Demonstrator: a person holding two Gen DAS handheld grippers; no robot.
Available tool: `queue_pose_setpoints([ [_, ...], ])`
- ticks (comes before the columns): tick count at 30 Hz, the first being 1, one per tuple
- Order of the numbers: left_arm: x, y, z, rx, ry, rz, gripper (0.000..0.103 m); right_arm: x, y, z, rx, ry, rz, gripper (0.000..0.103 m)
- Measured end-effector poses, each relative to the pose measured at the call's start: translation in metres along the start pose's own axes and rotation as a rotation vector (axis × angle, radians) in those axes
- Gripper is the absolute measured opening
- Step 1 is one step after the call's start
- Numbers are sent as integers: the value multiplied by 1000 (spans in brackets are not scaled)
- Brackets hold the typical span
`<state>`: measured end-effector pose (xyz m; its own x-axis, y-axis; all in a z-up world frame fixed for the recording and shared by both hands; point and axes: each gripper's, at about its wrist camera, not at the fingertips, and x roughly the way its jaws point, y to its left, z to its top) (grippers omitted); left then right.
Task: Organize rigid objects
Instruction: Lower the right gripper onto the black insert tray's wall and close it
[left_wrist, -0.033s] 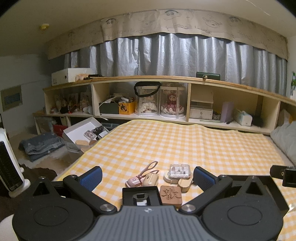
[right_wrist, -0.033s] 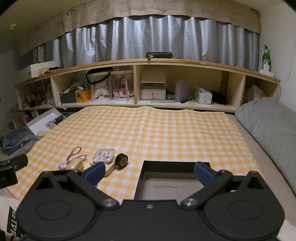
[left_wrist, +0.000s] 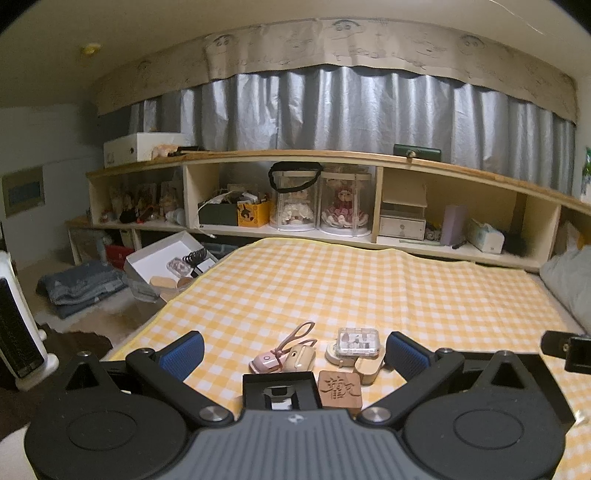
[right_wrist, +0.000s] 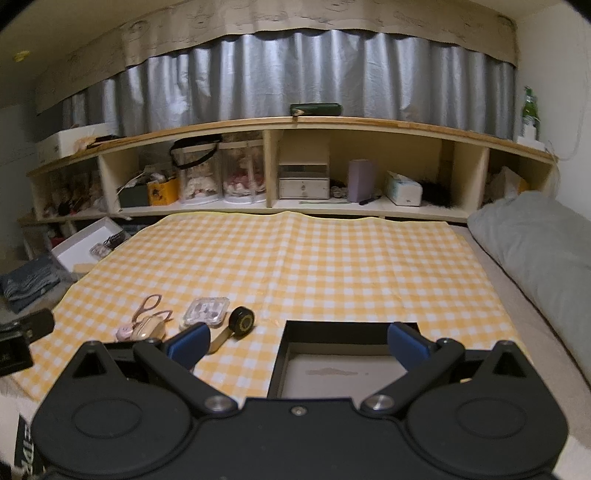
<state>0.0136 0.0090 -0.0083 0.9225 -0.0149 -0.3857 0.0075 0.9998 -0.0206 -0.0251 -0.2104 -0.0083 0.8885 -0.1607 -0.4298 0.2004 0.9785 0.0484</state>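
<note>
Your left gripper (left_wrist: 293, 350) spread wide over the small clutter, carved wooden block (left_wrist: 340, 388) nearest, your right gripper (right_wrist: 297, 341) wide above the black tray (right_wrist: 351, 330), both empty

wall: silver-grey curtain (right_wrist: 295, 85) under beige valance (left_wrist: 369, 51) | furniture: long wooden shelf unit (right_wrist: 280, 125) | bed: yellow gingham cloth (right_wrist: 295, 258), grey pillow (right_wrist: 535, 236) | floor: folded jeans (left_wrist: 81, 286)

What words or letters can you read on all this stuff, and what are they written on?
A large carved Chinese-style character on the wooden block: visible, but I cannot make it out.
Markings on the curtain valance: too faint to read.
White letters at the lower left edge of the right wrist view: cut off, unreadable.
Nothing else carries readable text.
</note>
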Motion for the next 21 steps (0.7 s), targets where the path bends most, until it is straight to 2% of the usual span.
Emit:
queue_pose_setpoints([
  [6,14,1,15,-36,15,-8,103,11,-16,5,73,-47,-52,103],
  [10,24,-4,25,-21,-23,7,103,23,-28,14,100,-63,-31,103],
  [13,33,-5,32,-27,-32,5,103,42,-47,21,160,-39,-6,103],
  [17,48,-1,43,-63,-50,-40,103,66,-78,29,209,19,-114,103],
  [21,65,-2,56,-32,-76,6,103,90,-106,33,171,73,-214,103],
])
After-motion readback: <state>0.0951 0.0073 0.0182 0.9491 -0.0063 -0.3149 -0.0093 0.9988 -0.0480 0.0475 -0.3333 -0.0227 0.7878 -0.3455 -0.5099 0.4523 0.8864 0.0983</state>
